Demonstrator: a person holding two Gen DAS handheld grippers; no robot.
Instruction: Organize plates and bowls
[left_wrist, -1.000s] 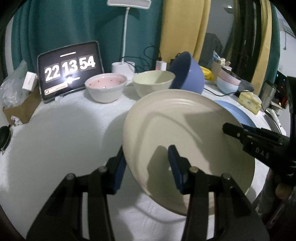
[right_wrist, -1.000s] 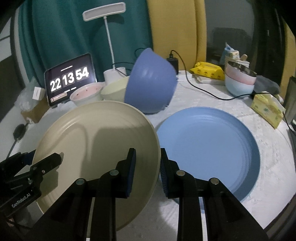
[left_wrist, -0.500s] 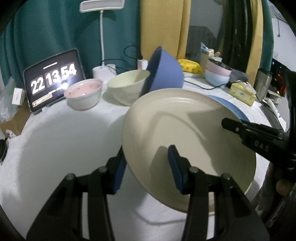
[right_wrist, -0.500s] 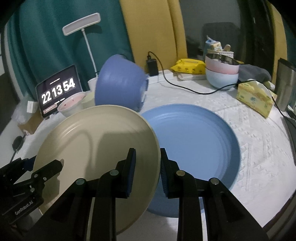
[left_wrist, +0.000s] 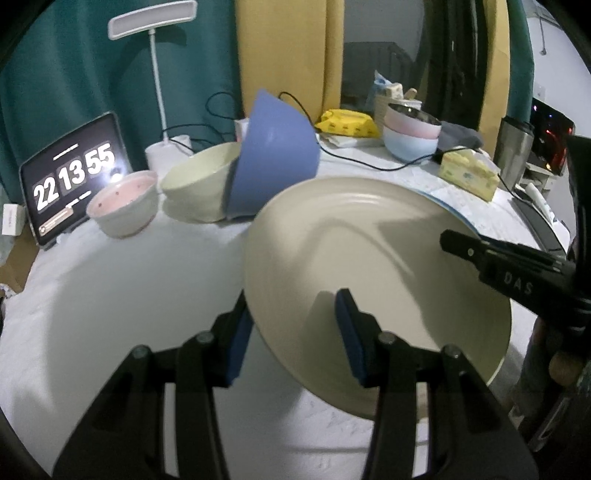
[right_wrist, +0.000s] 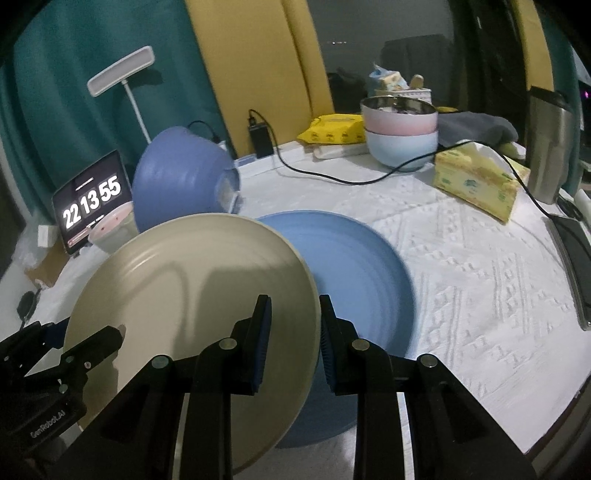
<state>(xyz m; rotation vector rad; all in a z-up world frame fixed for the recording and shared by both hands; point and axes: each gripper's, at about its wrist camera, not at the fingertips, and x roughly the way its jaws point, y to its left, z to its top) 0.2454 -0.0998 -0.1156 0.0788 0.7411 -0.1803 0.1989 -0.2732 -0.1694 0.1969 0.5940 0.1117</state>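
Moved since a second ago: cream plate (right_wrist: 192, 295) carried sideways across the counter (right_wrist: 480, 266), now overlapping the blue plate (right_wrist: 354, 266); clock on the tablet (left_wrist: 74, 177) gone from 54 to 55.
Cream plate, place: held in the air between both grippers, above the near-left part of the blue plate, covering most of it in the left wrist view.
Cream plate, facing: hollow side up and toward the cameras, tilted, far rim higher than the near rim; round, so no long axis.
Left gripper (left_wrist: 293, 330): jaws clamped on the plate's left rim, one pad under the edge, the other on the inner face.
Right gripper (right_wrist: 293, 343): jaws clamped on the plate's right rim, one pad on the face, the other behind the edge.
Blue plate: flat on the white cloth, right half bare.
Blue bowl (right_wrist: 181, 177): tipped on its side just behind both plates, leaning against the cream bowl (left_wrist: 199, 184).
Pink bowl (left_wrist: 123, 203): upright, left of the cream bowl, in front of the tablet.
Stacked bowls (right_wrist: 400, 133): pink on pale blue, well apart at the far right, a black cable (right_wrist: 332, 177) running past them.
Open room: bare cloth to the right of the blue plate up to the tissue box (right_wrist: 480, 184); wide bare cloth left of the cream plate in the left wrist view.
Edges: counter rim curving close along the right and near side.
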